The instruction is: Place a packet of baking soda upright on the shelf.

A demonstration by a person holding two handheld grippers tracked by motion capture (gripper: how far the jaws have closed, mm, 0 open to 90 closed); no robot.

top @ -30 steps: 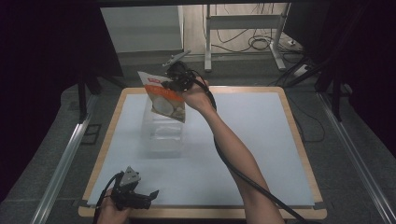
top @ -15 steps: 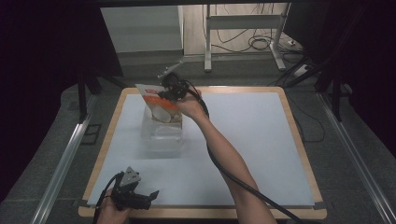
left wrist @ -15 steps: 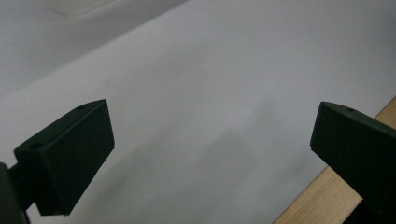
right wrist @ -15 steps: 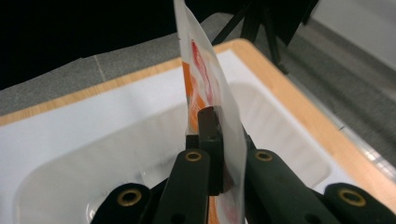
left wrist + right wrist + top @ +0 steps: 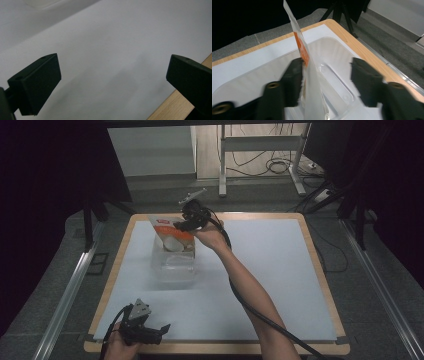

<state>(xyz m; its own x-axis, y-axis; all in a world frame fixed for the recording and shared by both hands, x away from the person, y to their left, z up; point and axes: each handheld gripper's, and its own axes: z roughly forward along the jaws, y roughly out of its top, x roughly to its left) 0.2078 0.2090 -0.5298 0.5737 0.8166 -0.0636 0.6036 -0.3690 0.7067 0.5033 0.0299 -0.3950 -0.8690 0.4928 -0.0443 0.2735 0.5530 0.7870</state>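
Having just been opening, the right gripper [image 5: 325, 75] stands with jaws apart around the pouch [image 5: 308, 72] lowered into the clear bin [image 5: 172, 265], suggesting release; left gripper [image 5: 150, 330] rests wide, empty.

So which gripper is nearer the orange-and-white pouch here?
The right. The right gripper is over the clear bin, its jaws just opened with the pouch between them. The left gripper sits far off at the table's near edge.

Left tool [image 5: 112, 85] jaws wide apart, white mat [image 5: 105, 45] (wooden edge [image 5: 172, 107] beside)
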